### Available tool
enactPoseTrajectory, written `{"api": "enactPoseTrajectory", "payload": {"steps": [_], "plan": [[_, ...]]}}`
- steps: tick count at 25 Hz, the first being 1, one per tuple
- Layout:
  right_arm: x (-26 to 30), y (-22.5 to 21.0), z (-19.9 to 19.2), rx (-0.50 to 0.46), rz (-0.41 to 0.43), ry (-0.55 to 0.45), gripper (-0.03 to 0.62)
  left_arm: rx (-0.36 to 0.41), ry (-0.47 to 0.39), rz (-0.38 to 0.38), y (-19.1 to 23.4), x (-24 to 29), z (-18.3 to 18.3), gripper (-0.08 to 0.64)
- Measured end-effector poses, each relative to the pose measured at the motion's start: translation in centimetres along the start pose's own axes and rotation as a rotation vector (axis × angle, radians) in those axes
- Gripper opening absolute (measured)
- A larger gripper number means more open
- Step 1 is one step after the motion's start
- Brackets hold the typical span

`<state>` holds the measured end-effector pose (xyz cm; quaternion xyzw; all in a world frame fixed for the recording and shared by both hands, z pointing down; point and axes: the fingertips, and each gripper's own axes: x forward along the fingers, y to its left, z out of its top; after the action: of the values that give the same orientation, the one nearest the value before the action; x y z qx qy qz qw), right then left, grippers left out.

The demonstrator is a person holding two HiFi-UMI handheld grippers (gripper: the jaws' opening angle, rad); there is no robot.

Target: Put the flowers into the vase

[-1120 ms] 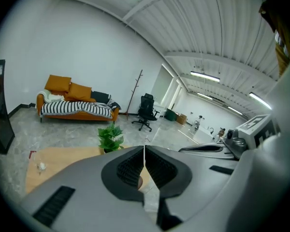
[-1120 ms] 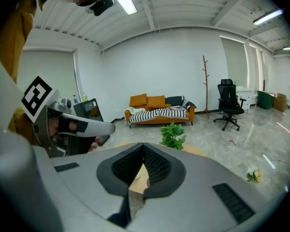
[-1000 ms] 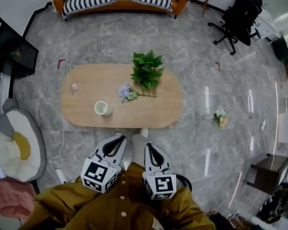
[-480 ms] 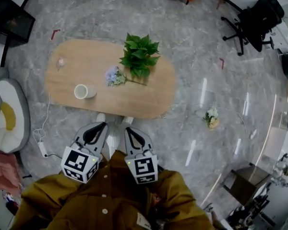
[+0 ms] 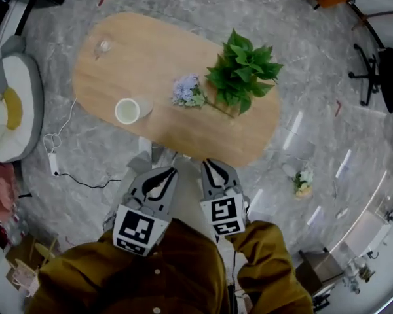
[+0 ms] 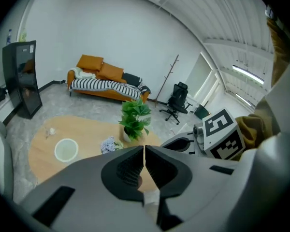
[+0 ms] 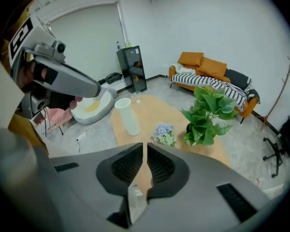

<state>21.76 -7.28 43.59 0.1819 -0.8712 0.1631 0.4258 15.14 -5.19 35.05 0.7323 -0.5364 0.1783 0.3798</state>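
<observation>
Moved: We have closed in on the table [image 5: 111,70]. It now lies slanted and nearer than a second ago, and its near edge sits just ahead of both grippers.
Left gripper [image 5: 162,173]: clenched, jaws together with nothing between them.
Right gripper [image 5: 209,167]: the same, closed on nothing.
Flowers [image 5: 188,91]: these lie flat on the wood between the vase [image 5: 128,110] and the potted plant [image 5: 242,77], with the stem running off under the leaves.
Their look: a small pale lilac bunch with a little green and a thin stem. We judge it light and easily crushed.
Vase: white, tall and upright with an open mouth, standing near the flowers but apart from them.
Step in hand: we judge this to be the approach, with nothing picked up yet.
Doing it well: we should open the right jaws before reaching. We should come in low and pinch the stem, not the blooms, and keep clear of the leaves. The left gripper can steady the vase, which looks easy to tip.
Also there: a second bunch [image 5: 302,180] lies on the floor beyond the table's right end.
</observation>
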Motion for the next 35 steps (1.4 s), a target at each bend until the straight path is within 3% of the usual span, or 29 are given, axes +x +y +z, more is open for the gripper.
{"api": "enactPoseTrajectory", "payload": {"steps": [7,11,14,17,25,28,35], "plan": [[5.7,-2.0,-2.2,-0.023,0.012,0.079,0.054,-0.096,0.012,0.021,3.5,4.3,-3.8,0.017],[8.4,-2.8,-4.0,-0.067,0.014,0.105,0.080,-0.120,0.023,-0.009,3.8,7.0,-5.4,0.020],[10.5,-3.8,-6.0,-0.090,0.005,0.128,0.101,-0.123,0.045,-0.053,3.5,9.4,-6.7,0.097],[11.8,-4.4,-8.0,-0.116,-0.002,0.177,0.115,-0.119,0.067,-0.063,3.4,10.9,-7.8,0.117],[15.1,-8.3,-11.3,-0.254,-0.026,0.280,0.127,-0.102,0.083,-0.028,2.9,12.0,-8.7,0.108],[16.3,-9.8,-11.4,-0.297,-0.038,0.298,0.127,-0.113,0.083,-0.001,3.4,12.2,-9.2,0.028],[18.6,-11.4,-11.5,-0.385,-0.040,0.325,0.127,-0.121,0.100,0.034,4.4,12.8,-10.6,0.008]]}}
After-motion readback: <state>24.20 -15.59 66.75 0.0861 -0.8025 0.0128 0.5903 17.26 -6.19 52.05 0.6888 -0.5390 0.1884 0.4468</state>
